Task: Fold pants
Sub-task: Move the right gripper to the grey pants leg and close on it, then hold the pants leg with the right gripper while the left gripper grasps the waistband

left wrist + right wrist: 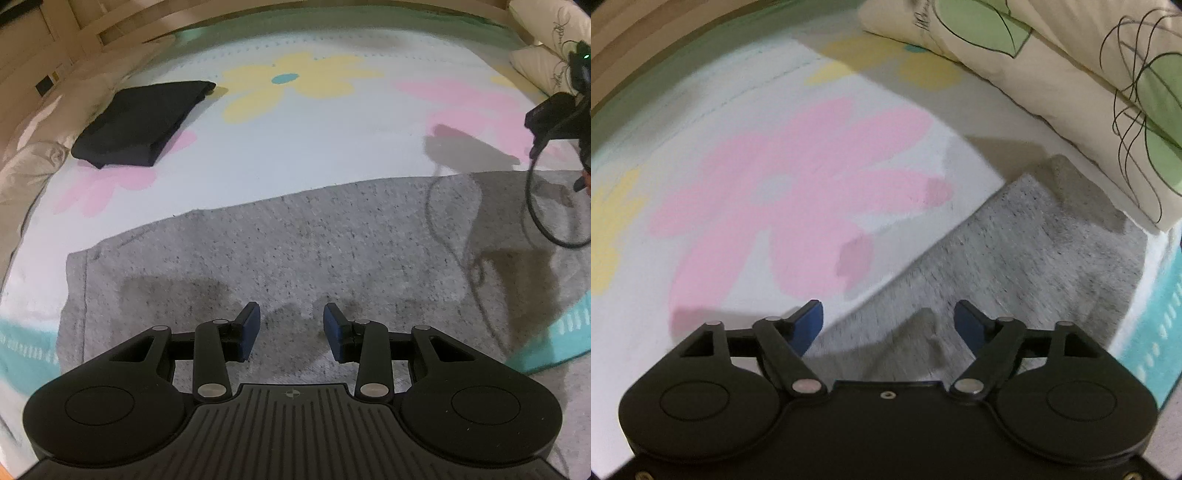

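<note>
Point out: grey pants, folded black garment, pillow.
grey pants [295,240]: left wrist view, flat middle of the fabric.
folded black garment [144,122]: left wrist view, centre of its top face.
pillow [1071,85]: right wrist view, cream cover between the green leaves.

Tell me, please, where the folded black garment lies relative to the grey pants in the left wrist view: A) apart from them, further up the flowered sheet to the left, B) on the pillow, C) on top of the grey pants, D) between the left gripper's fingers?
A: the folded black garment rests on the flowered sheet, with bare sheet between it and the grey pants.
</note>
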The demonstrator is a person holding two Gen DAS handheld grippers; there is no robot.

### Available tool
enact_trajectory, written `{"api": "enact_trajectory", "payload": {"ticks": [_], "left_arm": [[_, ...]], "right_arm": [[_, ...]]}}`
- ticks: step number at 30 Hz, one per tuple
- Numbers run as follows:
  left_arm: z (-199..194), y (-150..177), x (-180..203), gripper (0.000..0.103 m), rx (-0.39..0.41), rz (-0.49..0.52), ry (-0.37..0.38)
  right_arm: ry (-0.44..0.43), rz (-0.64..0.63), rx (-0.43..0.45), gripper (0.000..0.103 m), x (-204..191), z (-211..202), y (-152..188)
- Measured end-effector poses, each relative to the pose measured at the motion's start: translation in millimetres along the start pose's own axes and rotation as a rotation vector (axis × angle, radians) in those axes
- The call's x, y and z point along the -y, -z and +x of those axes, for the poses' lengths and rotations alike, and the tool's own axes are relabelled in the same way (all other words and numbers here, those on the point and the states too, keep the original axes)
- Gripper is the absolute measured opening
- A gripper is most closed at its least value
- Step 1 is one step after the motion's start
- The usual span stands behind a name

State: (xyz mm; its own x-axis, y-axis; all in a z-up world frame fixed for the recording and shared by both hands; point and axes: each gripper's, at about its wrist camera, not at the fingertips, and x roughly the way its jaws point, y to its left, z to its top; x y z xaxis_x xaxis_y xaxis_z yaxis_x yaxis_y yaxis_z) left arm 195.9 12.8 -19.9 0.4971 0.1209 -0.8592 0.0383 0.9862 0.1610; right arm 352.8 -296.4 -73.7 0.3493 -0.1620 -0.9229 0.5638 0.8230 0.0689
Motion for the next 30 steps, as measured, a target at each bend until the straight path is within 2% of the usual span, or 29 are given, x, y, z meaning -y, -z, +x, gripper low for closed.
{"api": "enact_trajectory", "payload": {"ticks": [3, 4, 5, 8, 9, 10, 15, 18, 21, 24, 30], "left_arm": [[0.3, -0.5, -1.9, 0.037, 0.003, -0.004, 0.001], [1.0, -0.7, -2.6, 0.037, 0.003, -0.007, 0.0], [1.9, -1.4, -3.6, 0.037, 0.004, -0.013, 0.0], [3.3, -3.5, -5.0, 0.037, 0.007, -0.031, 0.005], [3.2, -4.3, -5.1, 0.037, 0.01, -0.036, 0.009], [2.5, -3.9, -4.8, 0.037, 0.014, -0.042, 0.014], [3.7, -12.5, -8.9, 0.037, 0.008, -0.114, 0.086], [9.7, -23.6, -10.8, 0.037, -0.023, -0.173, 0.153], [19.8, -36.3, -13.7, 0.037, -0.055, -0.235, 0.186], [31.8, -48.0, -19.7, 0.037, -0.069, -0.31, 0.194], [65.1, -67.3, -28.7, 0.037, -0.1, -0.387, 0.152]], "right_arm": [[0.022, 0.036, -0.053, 0.079, -0.2, 16.6, -2.3], [0.038, 0.041, -0.073, 0.073, 0.9, 21.4, -0.2], [0.048, 0.039, -0.076, 0.071, 2.9, 22.9, 3.3], [0.034, 0.009, -0.034, 0.041, 9.8, 11.1, 16.6], [0.008, -0.015, -0.044, 0.019, 11.9, 6.8, 19.7], [-0.015, -0.026, -0.055, 0.011, 16.4, 1.1, 23.6], [-0.061, -0.051, -0.066, 0.006, 48.5, -36.9, 50.8], [-0.1, -0.047, -0.094, 0.006, 74.5, -49.9, 64.4], [-0.129, -0.031, -0.115, 0.006, 90.1, -54.7, 77.4], [-0.132, -0.035, -0.137, 0.006, 94.7, -49.7, 78.8], [-0.131, -0.059, -0.151, 0.006, 95.7, -43.2, 77.7]]}}
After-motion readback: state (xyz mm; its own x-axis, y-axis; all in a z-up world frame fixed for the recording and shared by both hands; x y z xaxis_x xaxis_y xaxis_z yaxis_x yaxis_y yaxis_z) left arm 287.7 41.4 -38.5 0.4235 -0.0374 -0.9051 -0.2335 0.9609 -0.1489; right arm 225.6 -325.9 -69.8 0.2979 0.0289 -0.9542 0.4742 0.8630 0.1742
